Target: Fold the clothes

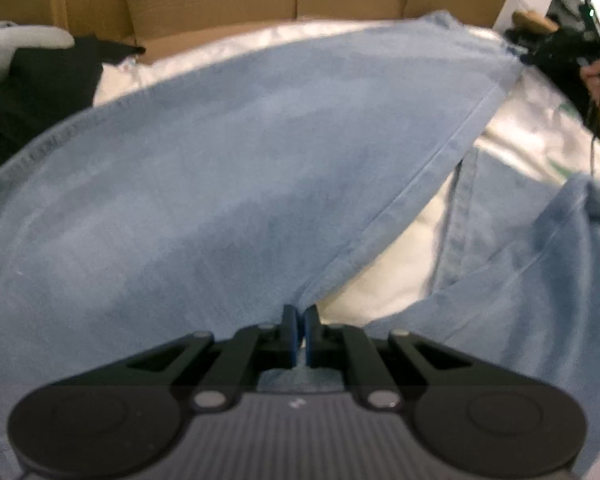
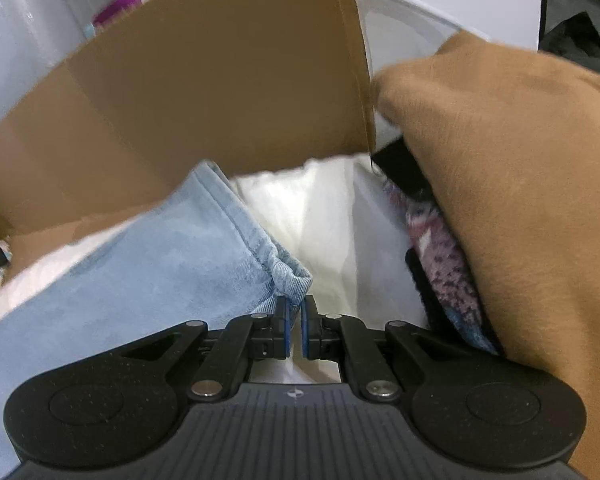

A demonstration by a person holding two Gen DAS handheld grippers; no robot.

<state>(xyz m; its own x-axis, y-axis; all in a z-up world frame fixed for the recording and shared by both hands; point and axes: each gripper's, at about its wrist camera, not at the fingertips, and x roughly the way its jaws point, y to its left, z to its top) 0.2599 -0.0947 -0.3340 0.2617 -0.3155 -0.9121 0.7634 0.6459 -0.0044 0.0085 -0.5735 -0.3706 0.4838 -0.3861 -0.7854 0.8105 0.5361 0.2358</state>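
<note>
Both the left gripper (image 1: 299, 320) and right gripper (image 2: 295, 312) are pinching the light-blue denim jeans (image 1: 220, 180) by thin edges; a hard tug could slip them loose.

two close views, perhaps sharing jeans (image 1: 220, 184)

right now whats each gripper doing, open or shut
Left gripper: shut on the jeans at the crotch seam.
Right gripper: shut on the jeans' hem corner.
</note>
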